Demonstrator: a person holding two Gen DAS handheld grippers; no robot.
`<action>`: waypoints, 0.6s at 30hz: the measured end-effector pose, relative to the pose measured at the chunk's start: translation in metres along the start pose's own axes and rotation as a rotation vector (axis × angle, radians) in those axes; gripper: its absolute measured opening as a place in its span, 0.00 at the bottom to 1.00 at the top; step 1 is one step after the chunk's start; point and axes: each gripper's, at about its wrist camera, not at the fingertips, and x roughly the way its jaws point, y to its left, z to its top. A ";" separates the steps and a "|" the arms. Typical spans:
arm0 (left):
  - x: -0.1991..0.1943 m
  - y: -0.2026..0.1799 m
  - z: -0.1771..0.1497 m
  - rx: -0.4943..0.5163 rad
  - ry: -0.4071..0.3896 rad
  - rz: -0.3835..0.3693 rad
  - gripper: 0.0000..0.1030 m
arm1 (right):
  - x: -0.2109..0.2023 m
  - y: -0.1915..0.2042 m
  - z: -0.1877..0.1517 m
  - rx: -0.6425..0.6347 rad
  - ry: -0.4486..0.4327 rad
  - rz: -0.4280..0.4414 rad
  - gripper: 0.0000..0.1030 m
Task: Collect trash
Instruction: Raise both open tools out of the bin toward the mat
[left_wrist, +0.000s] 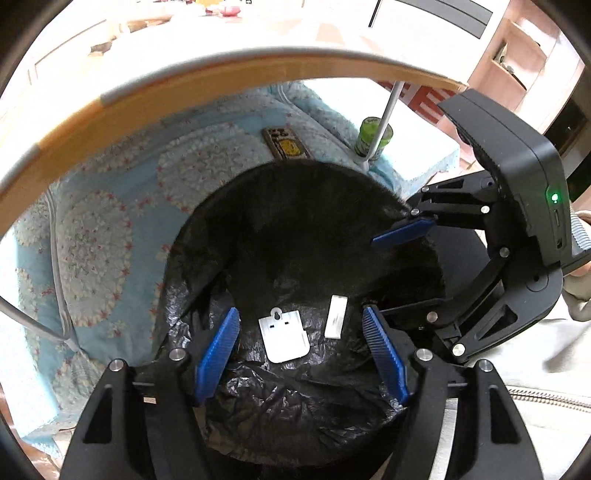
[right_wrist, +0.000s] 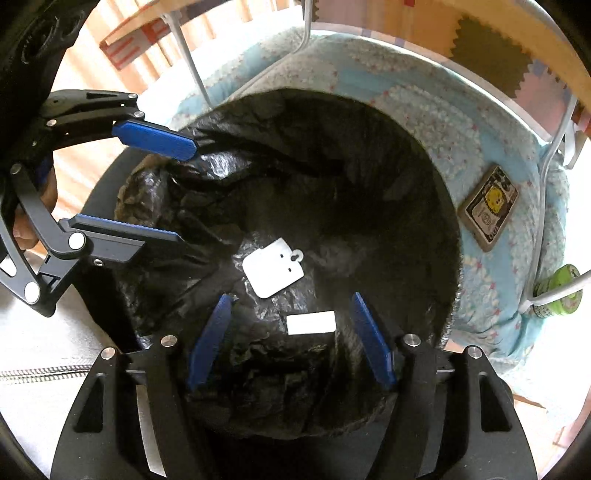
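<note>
Flat white plastic card (left_wrist: 283, 335), slim strip (left_wrist: 335, 316), black liner (left_wrist: 295, 398).

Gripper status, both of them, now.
Left gripper: open, holding nothing, above the black bin bag.
Right gripper: open, holding nothing, above the same bag.

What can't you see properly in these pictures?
- Left wrist view: the green can is partly hidden by a white metal leg, so its label cannot be read.
- Right wrist view: the same can is cut by the picture's edge.
- Both views: the deep part of the black trash bag is too dark to make out.
- The flat card on the blue quilt has print too small to read.
</note>
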 end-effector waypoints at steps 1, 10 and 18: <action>-0.003 0.000 0.000 0.000 -0.008 0.000 0.65 | -0.004 0.000 0.000 0.001 -0.010 -0.001 0.66; -0.042 -0.008 0.006 0.009 -0.106 0.039 0.65 | -0.032 0.001 0.002 0.020 -0.084 -0.019 0.66; -0.083 -0.012 0.017 0.020 -0.201 0.091 0.65 | -0.069 -0.003 0.007 0.049 -0.172 -0.052 0.66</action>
